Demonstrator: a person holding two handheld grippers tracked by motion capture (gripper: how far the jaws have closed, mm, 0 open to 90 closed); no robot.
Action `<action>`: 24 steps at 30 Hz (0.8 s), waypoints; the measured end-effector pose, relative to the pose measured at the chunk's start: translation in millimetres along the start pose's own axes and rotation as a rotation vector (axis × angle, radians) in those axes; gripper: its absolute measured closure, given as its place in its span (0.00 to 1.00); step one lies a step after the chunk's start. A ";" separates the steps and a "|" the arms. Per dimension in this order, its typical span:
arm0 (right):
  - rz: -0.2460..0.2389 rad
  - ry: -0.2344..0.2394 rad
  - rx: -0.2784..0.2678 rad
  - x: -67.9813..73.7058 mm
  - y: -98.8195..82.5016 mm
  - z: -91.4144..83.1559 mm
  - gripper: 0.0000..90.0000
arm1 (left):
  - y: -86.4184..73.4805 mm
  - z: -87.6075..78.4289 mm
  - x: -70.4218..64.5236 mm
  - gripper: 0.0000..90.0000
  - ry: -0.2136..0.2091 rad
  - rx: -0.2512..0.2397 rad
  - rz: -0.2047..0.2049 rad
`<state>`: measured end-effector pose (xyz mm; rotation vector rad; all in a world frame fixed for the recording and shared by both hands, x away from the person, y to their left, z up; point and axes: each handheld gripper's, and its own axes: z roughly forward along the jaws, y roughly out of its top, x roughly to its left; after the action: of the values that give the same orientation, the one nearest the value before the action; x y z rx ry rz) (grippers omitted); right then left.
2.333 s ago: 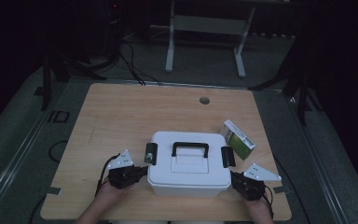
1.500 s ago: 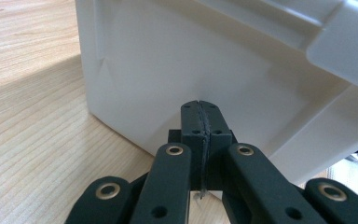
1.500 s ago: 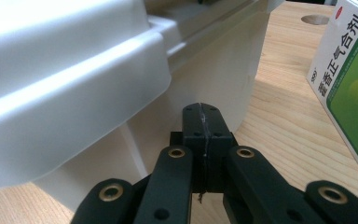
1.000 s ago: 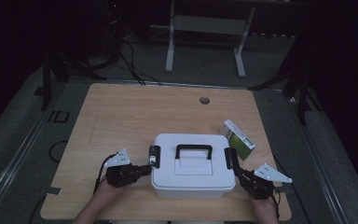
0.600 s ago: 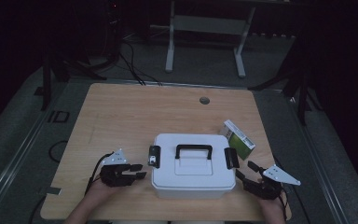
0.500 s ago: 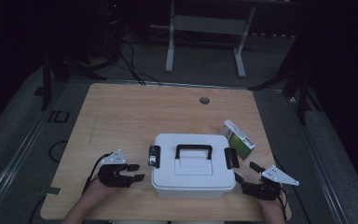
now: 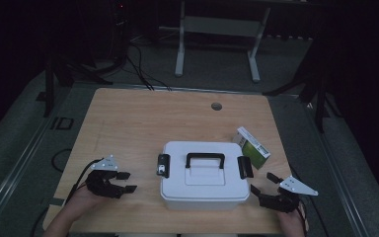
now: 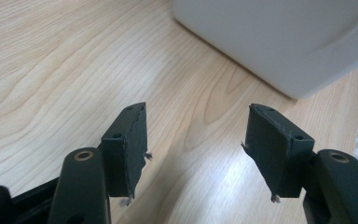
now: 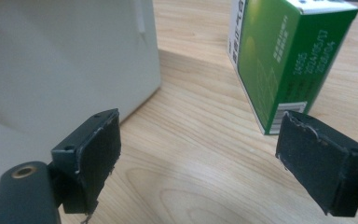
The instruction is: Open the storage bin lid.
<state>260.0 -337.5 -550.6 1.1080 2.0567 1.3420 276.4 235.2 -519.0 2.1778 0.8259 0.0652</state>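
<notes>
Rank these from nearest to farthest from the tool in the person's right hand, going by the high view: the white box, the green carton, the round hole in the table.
From the right tool:
1. White box, just to its left, at the table's near edge.
2. Green carton, a little beyond it, by the box's far right corner.
3. Round hole, far up the table, near its back edge.

Dim, murky high view; bright, sharp gripper views.

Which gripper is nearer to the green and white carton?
Right. The right gripper sits just in front of the green and white carton; the left gripper is beyond the white plastic box.
</notes>
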 end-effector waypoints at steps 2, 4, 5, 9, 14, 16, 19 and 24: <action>0.009 0.000 0.002 -2.0 -1.0 -0.4 0.15 | 1.3 -4.2 0.3 0.44 0.009 0.012 0.005; 0.019 -0.006 -0.002 -3.9 -1.2 -1.0 0.15 | 3.4 -7.5 0.3 0.44 0.005 0.034 0.010; 0.017 -0.013 -0.001 -4.6 -0.9 -1.4 0.15 | 4.8 -9.4 0.0 0.44 0.009 0.044 0.018; 0.028 -0.025 -0.012 -6.9 -0.4 -4.1 0.15 | 13.7 -20.5 -0.8 0.44 0.009 0.076 0.039; 0.042 -0.021 -0.016 -8.8 -1.6 -5.5 0.15 | 27.2 -36.3 -0.8 0.44 0.008 0.094 0.051; 0.043 -0.017 -0.017 -8.4 -1.7 -5.4 0.15 | 32.4 -41.1 -2.1 0.44 -0.008 0.104 0.061; 0.043 -0.014 -0.016 -8.5 -1.4 -4.8 0.15 | 40.4 -45.1 -5.0 0.44 -0.022 0.128 0.076; 0.046 -0.015 -0.012 -8.4 -1.4 -4.1 0.15 | 55.5 -49.1 -9.6 0.44 -0.034 0.161 0.108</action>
<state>261.4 -346.8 -550.6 1.1639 2.0206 1.3622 284.0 235.6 -444.7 2.3678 0.7155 0.0160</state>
